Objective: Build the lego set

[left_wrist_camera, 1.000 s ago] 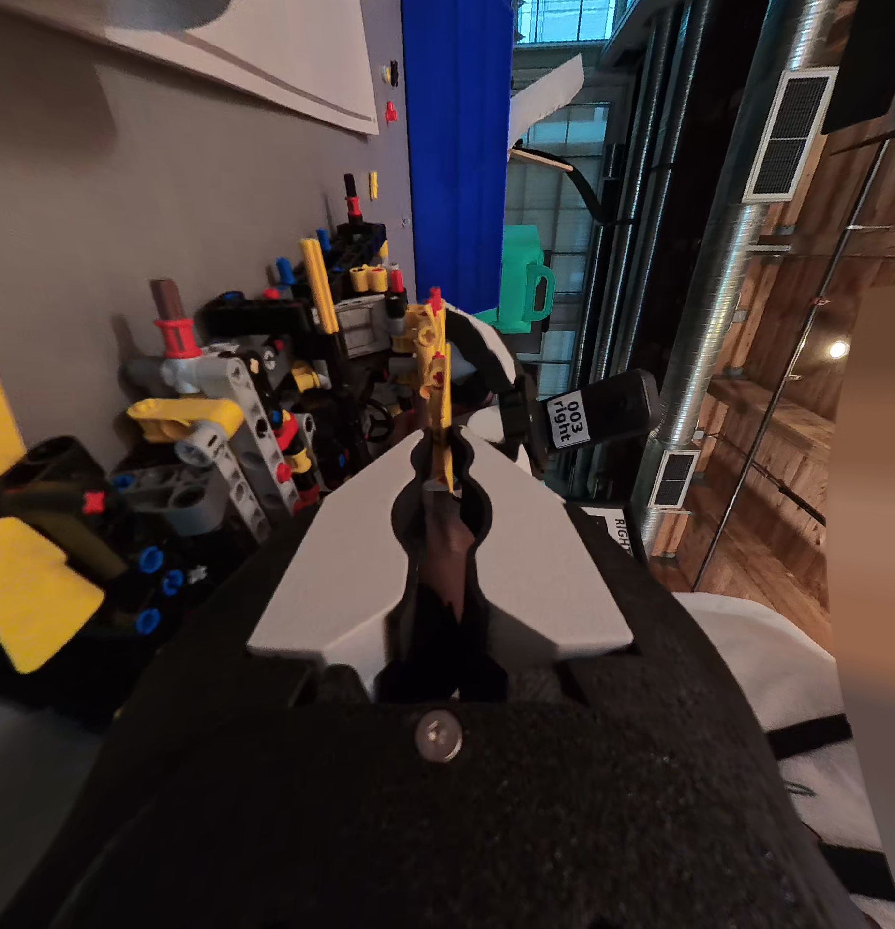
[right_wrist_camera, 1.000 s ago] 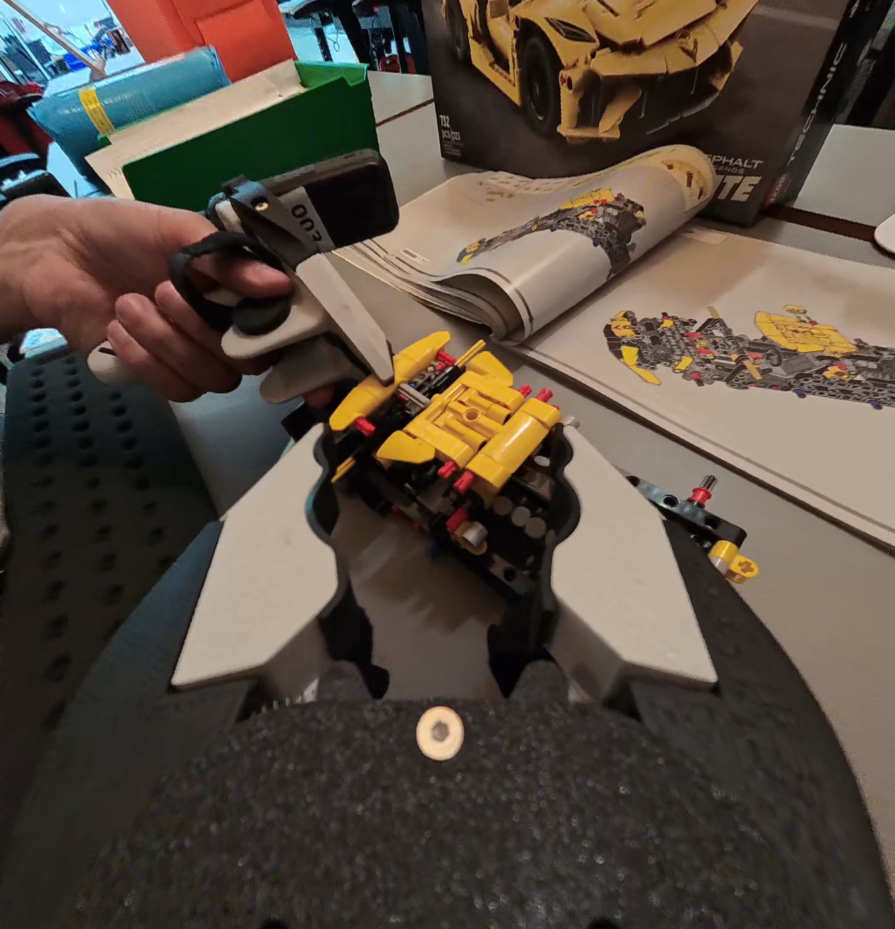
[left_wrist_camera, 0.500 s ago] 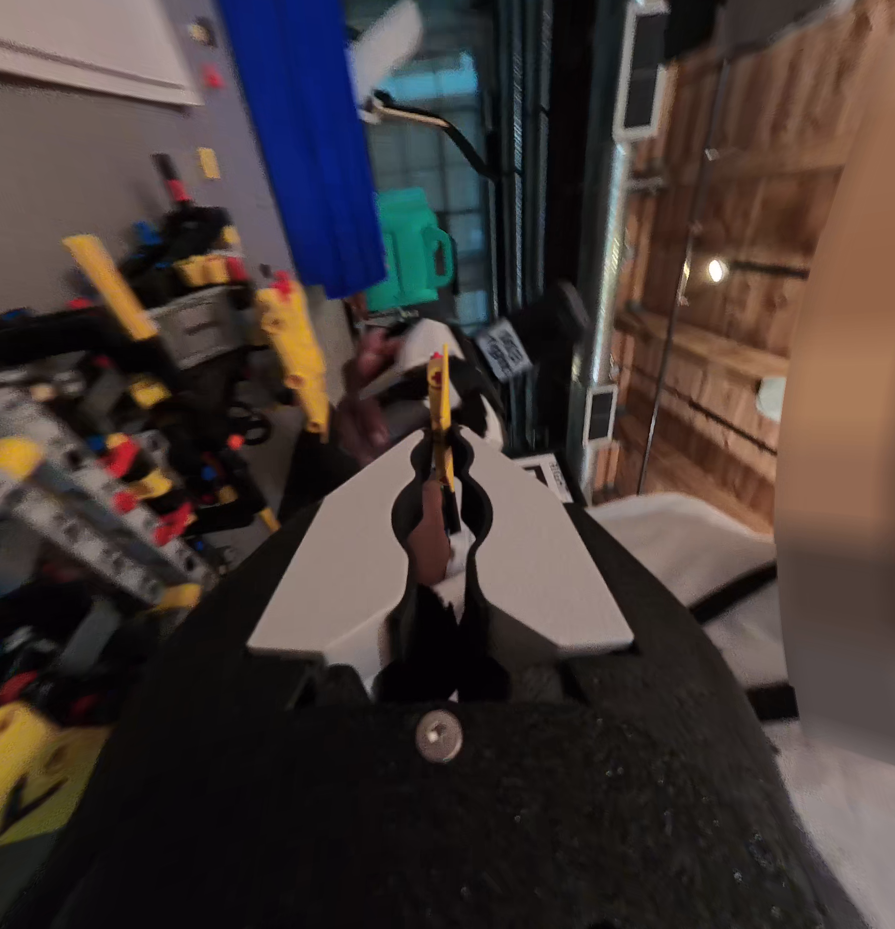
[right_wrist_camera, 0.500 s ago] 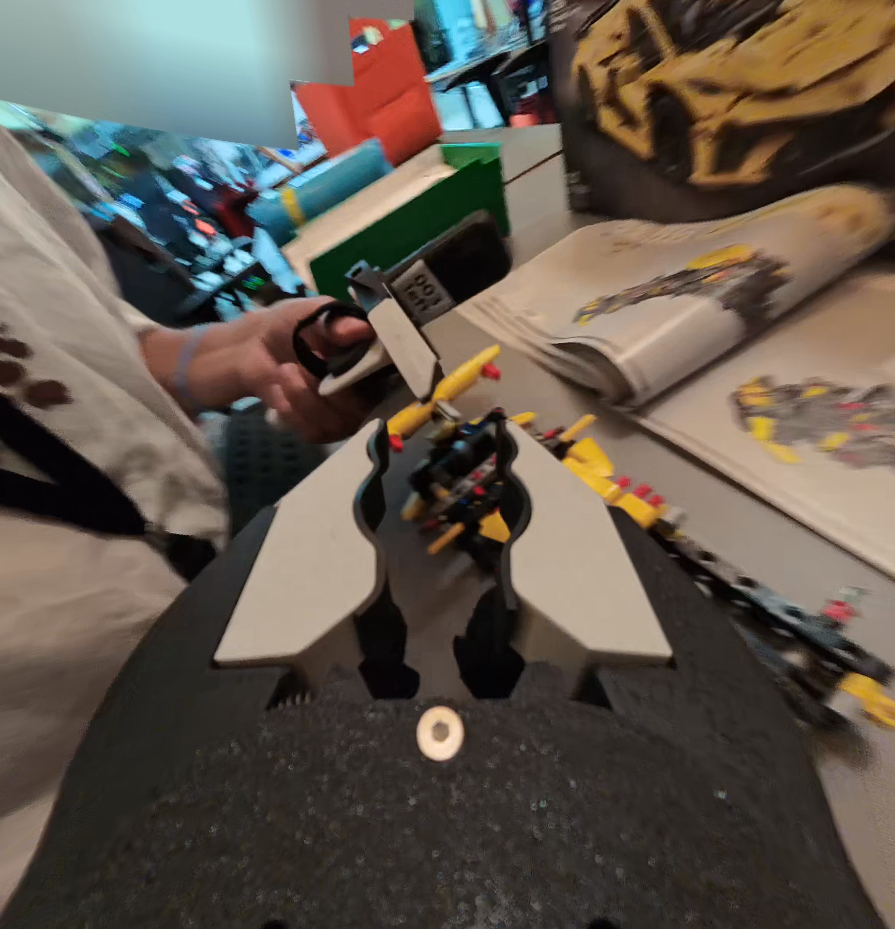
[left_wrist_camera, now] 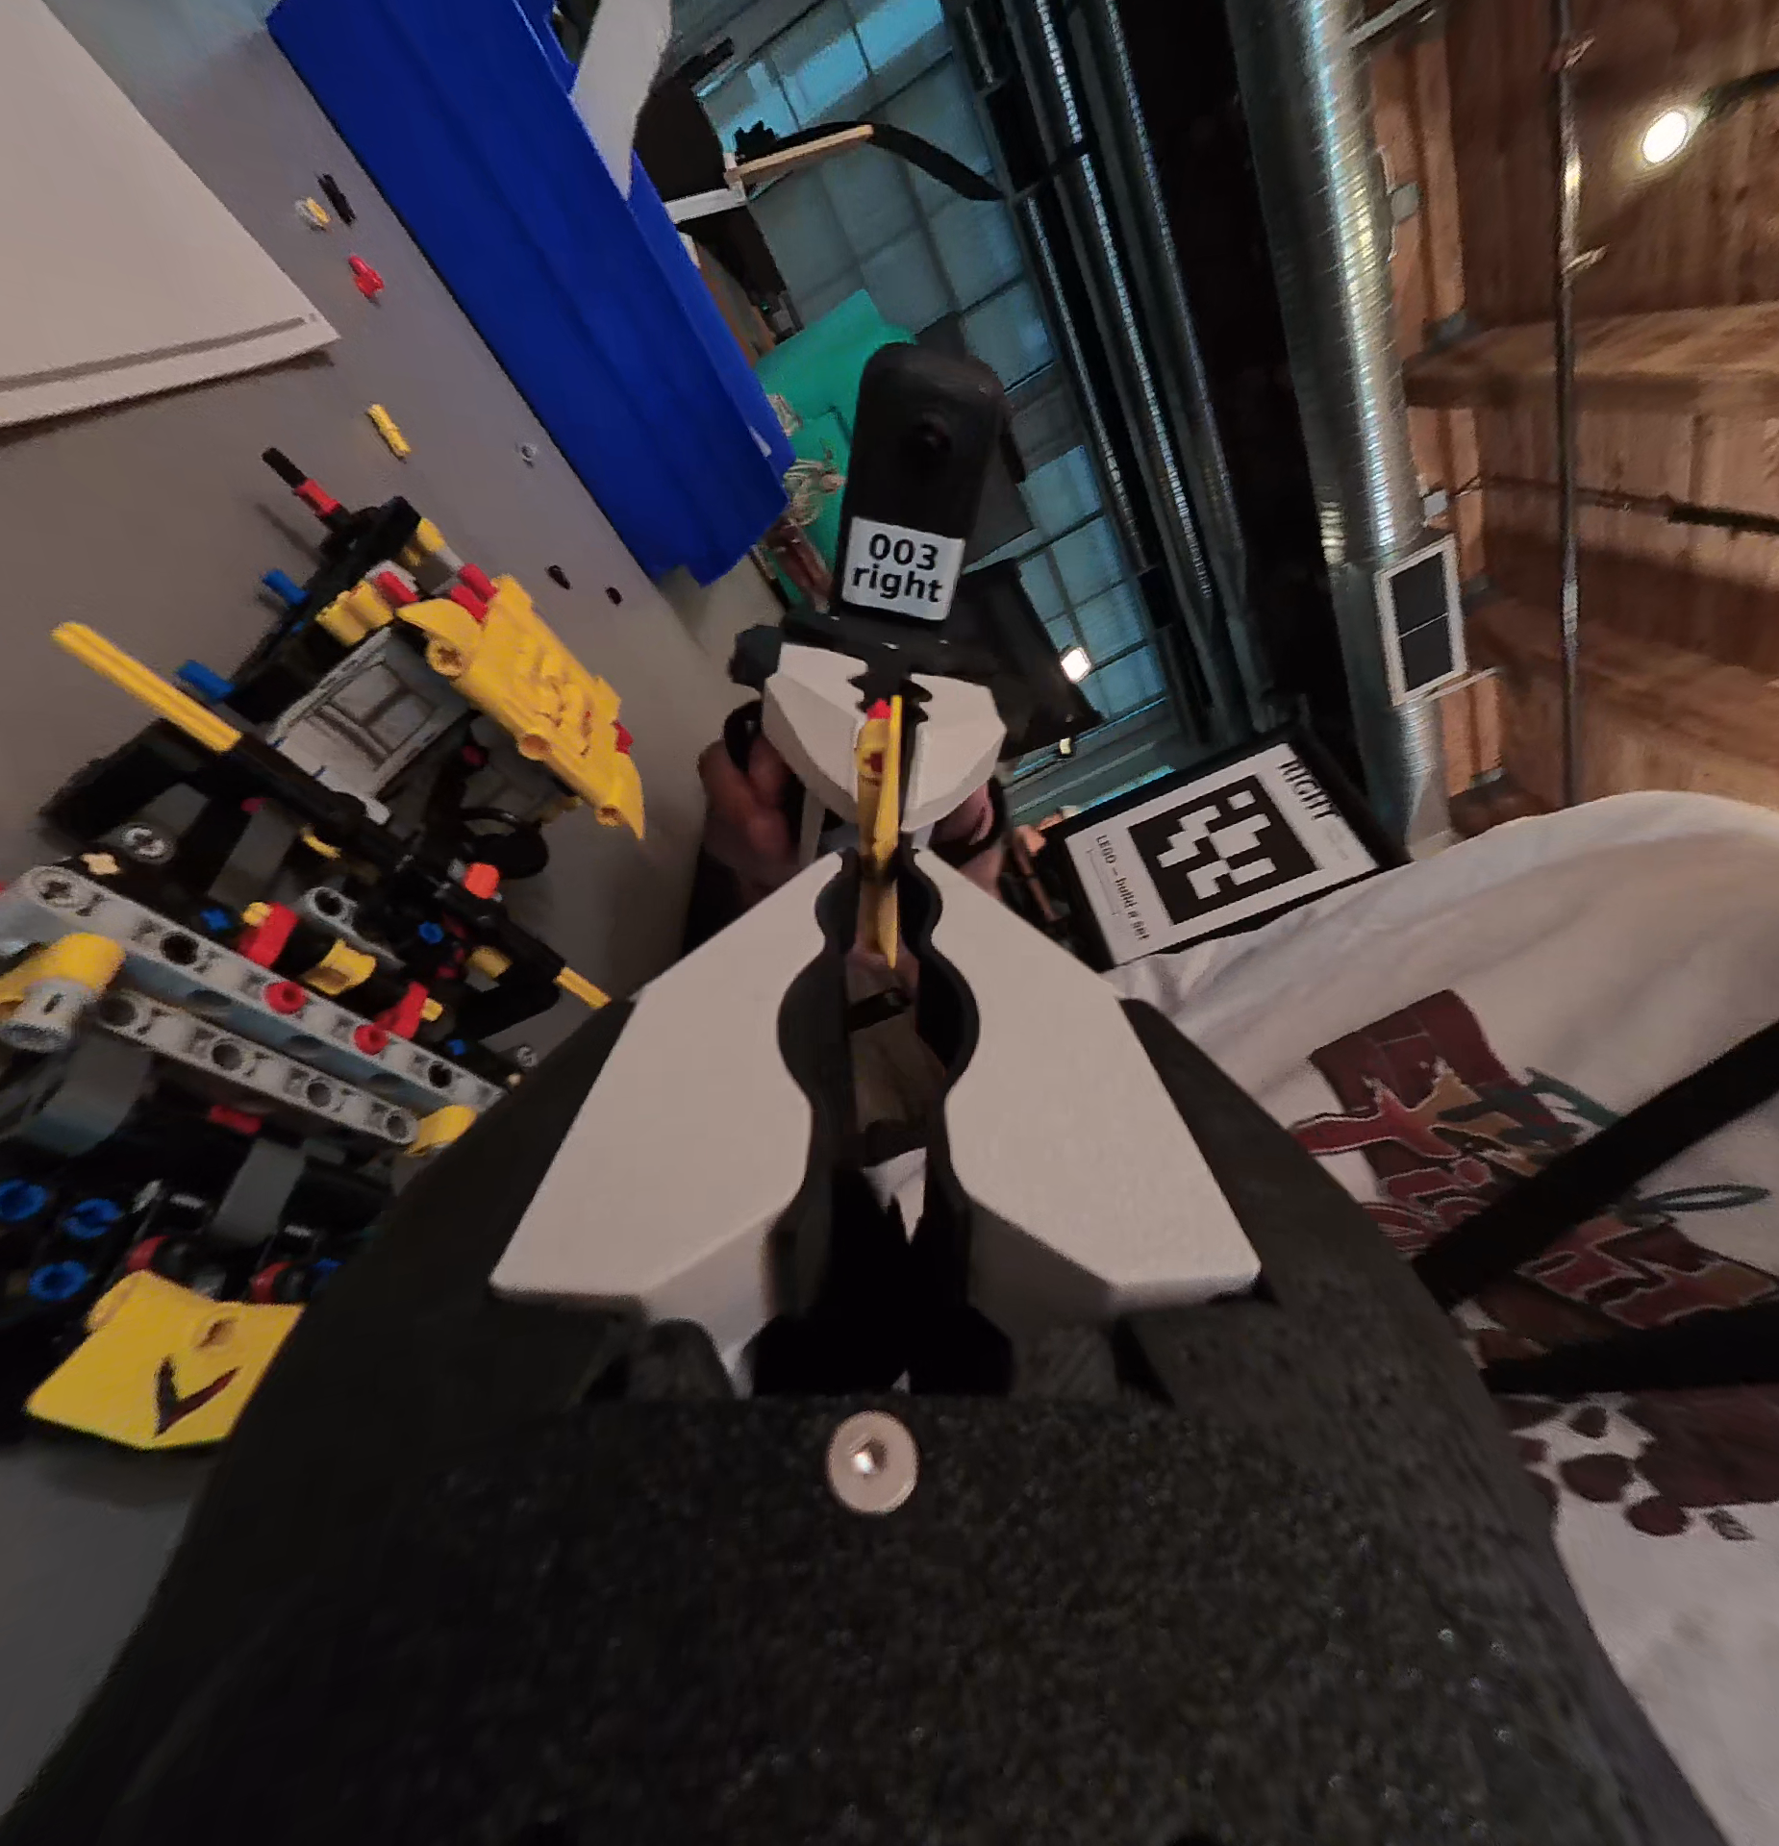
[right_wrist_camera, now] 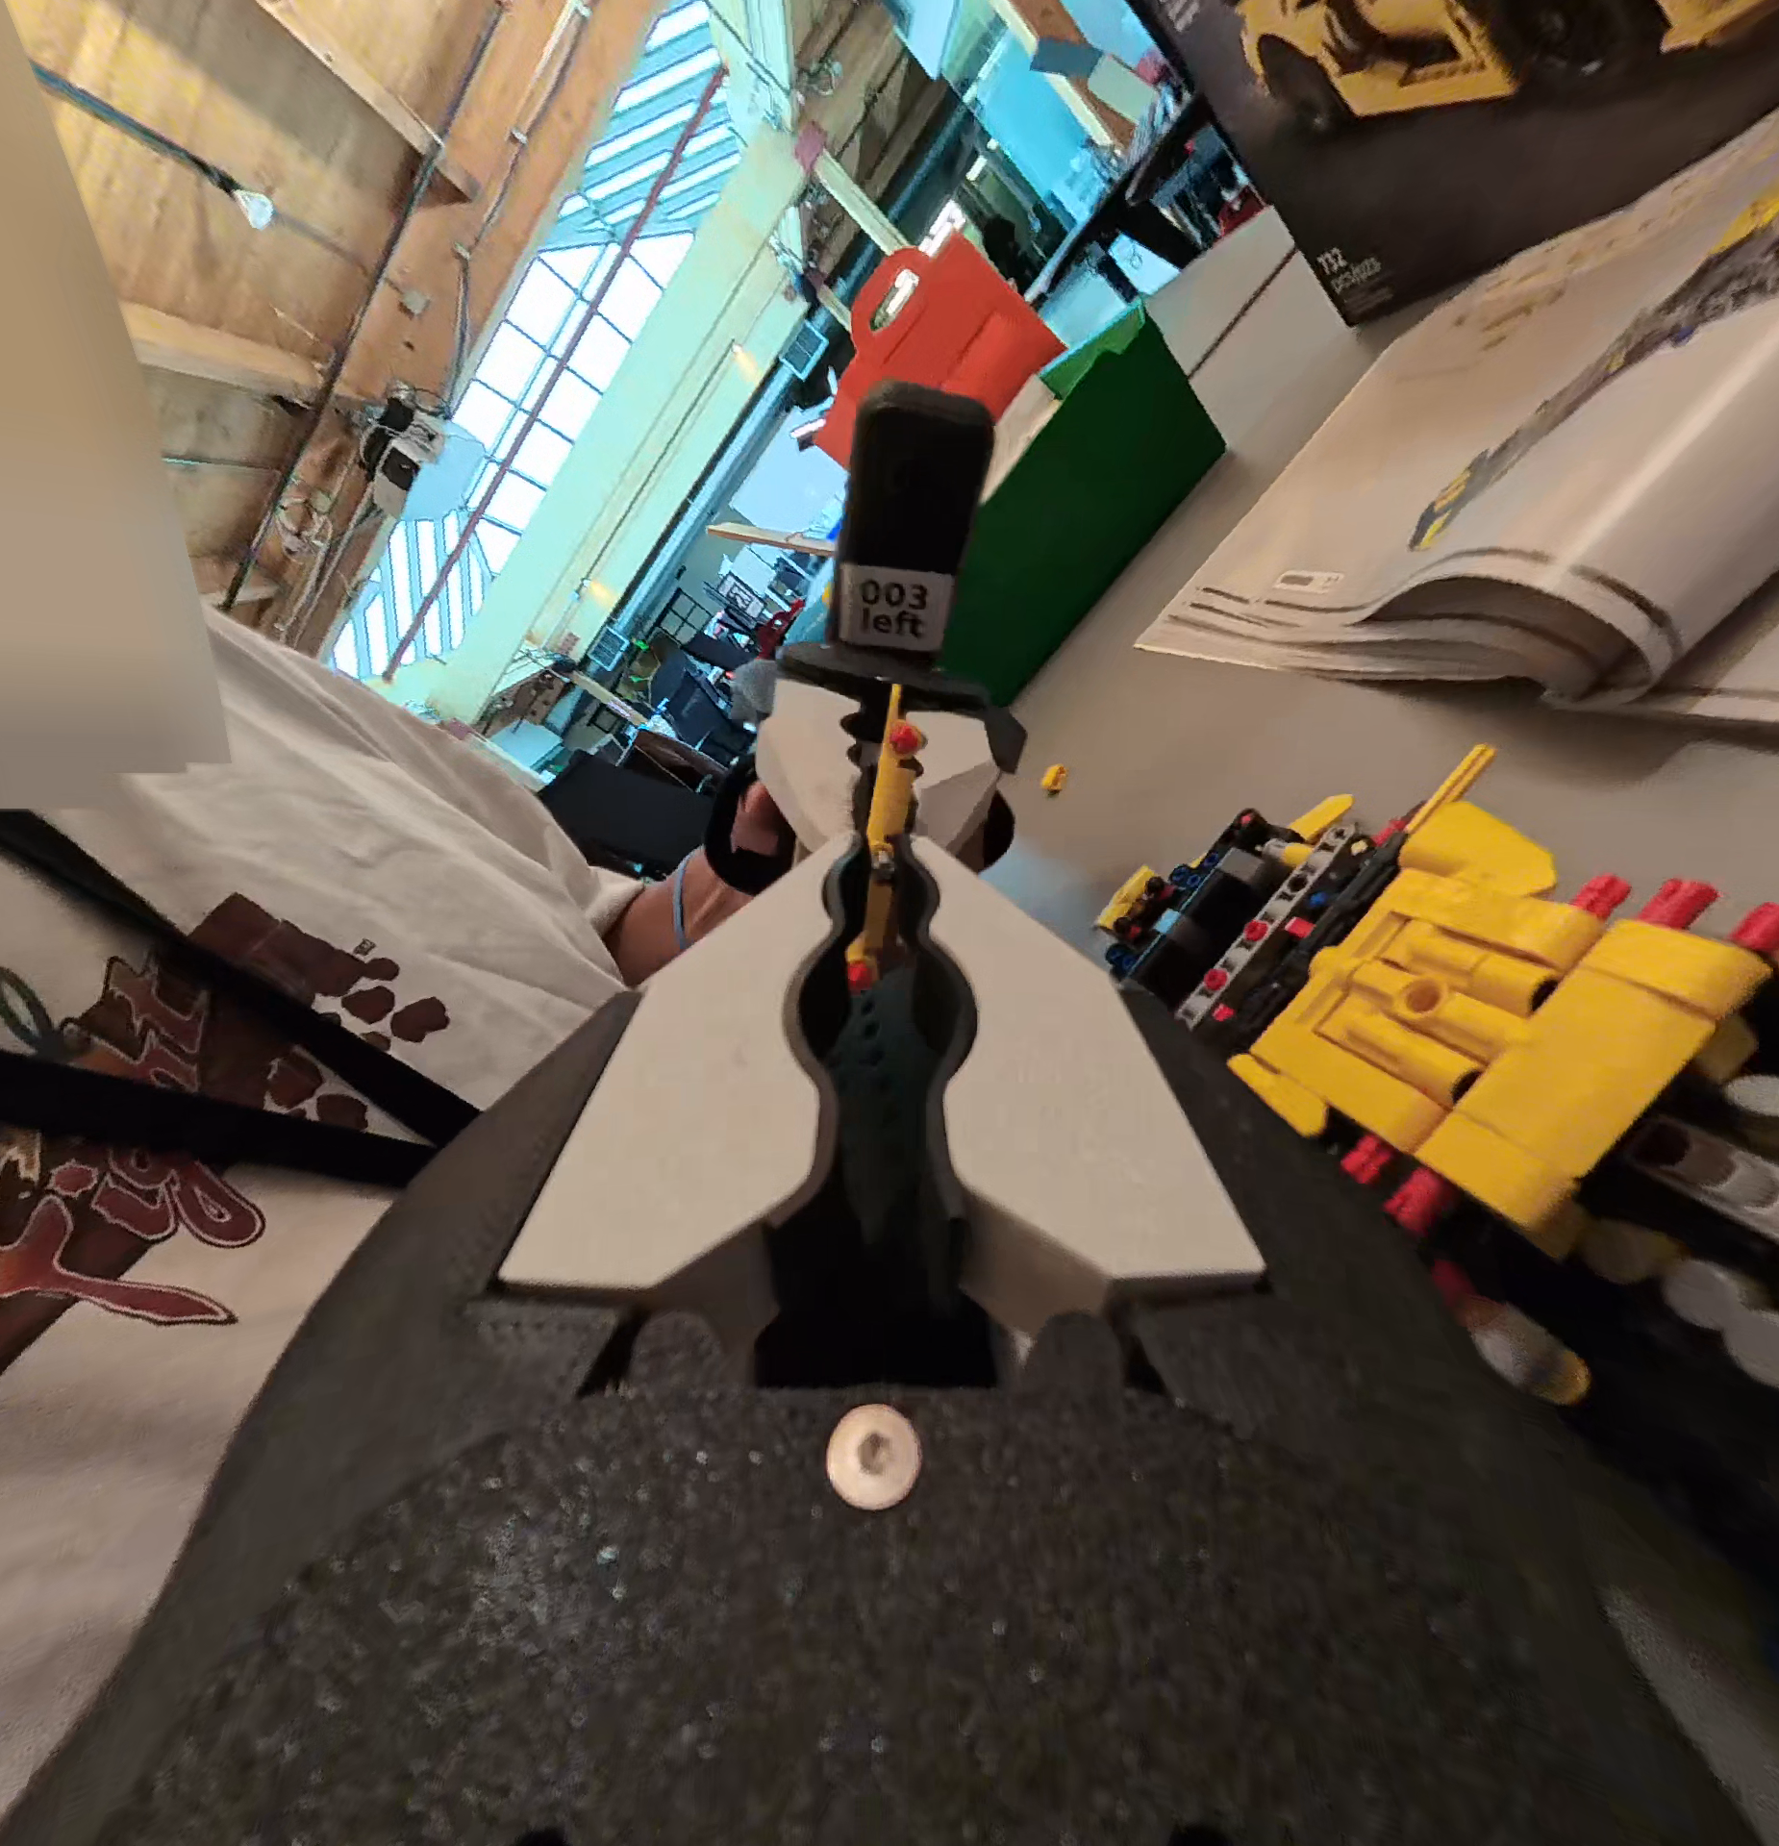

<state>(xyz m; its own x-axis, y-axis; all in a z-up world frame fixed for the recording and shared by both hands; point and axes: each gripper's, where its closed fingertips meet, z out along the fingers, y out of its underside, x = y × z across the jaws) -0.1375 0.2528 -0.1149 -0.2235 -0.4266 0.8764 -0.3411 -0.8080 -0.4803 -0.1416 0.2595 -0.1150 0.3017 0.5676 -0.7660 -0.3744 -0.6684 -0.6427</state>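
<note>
Above the worktop (right_wrist_camera: 1115, 799), two tools share one yellow piece (left_wrist_camera: 881, 849).

Left tool (left_wrist_camera: 881, 899) and right tool (right_wrist_camera: 881, 879) face tip to tip, each pinching an end of it (a handover or regrip, seemingly). Next: one releases cleanly, the other carries it to the car chassis (right_wrist_camera: 1465, 1039) lying beside them.
</note>
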